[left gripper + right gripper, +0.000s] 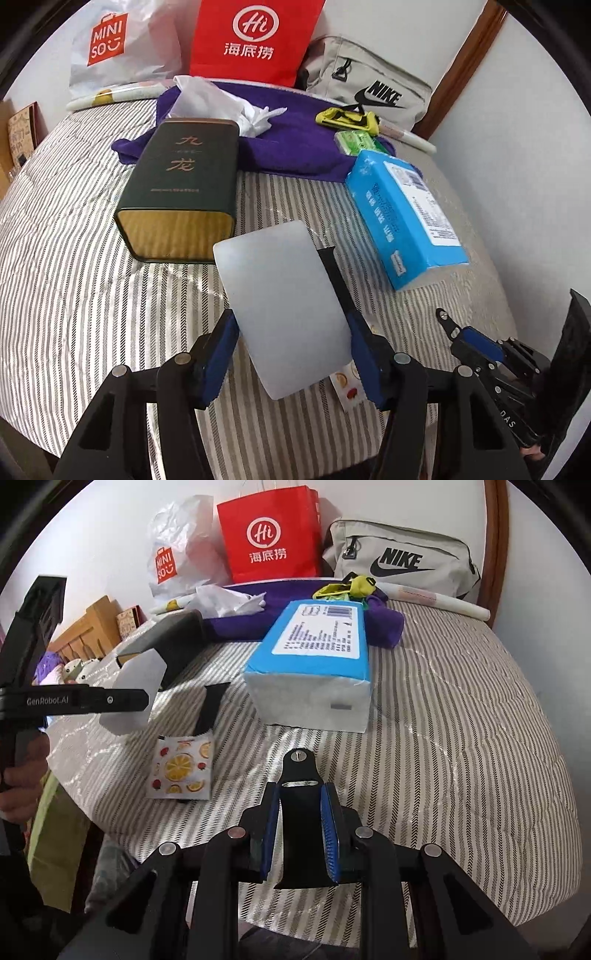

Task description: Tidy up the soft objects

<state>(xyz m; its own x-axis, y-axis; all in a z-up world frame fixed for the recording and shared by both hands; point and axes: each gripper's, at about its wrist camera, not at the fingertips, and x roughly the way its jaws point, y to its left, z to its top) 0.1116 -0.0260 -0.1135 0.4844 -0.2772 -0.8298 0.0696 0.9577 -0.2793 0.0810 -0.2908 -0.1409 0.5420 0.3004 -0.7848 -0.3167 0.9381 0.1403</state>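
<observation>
Left wrist view: left gripper (291,354) clenches a translucent sheet (280,306) near the dark tin (181,192); it may slip; right gripper (299,830) grasps 1 black strap (299,834).

The right gripper (301,827) clamps a black strap piece (299,834) above the striped bedcover (461,738); a blue tissue pack (314,657) lies beyond.

two wrist views over a striped bed (92,258)
both look down and forward, close; both show the blue tissue pack (402,218) and red bag (269,535).

Blue tissue pack (404,218); grey-striped quilt (74,258); purple towel (288,147); red bag (255,37).
</observation>
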